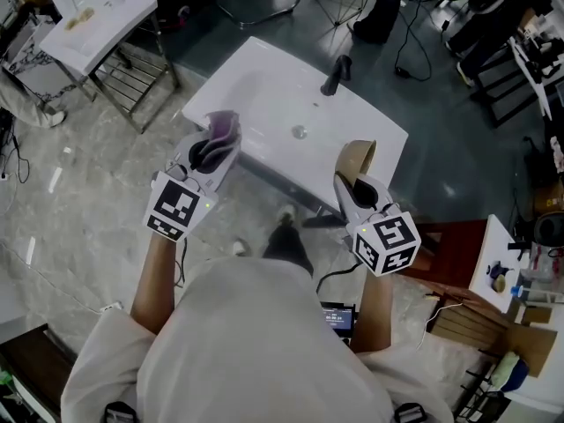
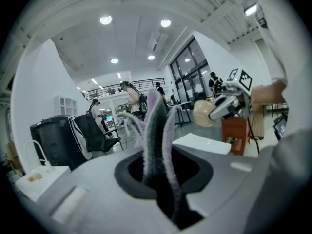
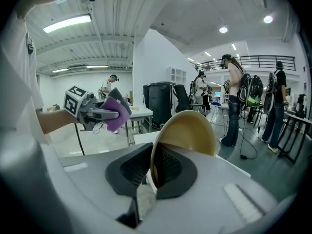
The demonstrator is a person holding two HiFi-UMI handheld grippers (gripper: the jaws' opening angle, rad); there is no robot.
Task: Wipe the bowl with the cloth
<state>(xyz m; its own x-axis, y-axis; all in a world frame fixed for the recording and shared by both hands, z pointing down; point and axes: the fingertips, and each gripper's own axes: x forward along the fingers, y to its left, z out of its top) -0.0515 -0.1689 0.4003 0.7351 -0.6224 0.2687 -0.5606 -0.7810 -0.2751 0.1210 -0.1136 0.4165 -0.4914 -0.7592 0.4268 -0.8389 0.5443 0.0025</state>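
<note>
**A:** Item one, cloth?
**B:** Purple cloth (image 1: 222,129), clamped in your left gripper (image 1: 211,151), folds protruding as a wiping pad.
**A:** Item two, bowl?
**B:** Tan bowl (image 1: 357,157), rim pinched in your right gripper (image 1: 349,181), on edge over the near side of the white sink (image 1: 264,86); faces likely left free for wiping, well apart from the cloth

Reads as a large open lab or test hall, not a home. Noted: grey hard floor (image 1: 79,210) with trailing cables (image 1: 407,42); high ceiling with recessed lights (image 2: 105,20); tall glazed wall (image 2: 192,74); mezzanine railing (image 3: 258,60); office chair (image 2: 95,130); people wearing backpacks (image 3: 235,99); freestanding white basin (image 1: 264,95).
</note>
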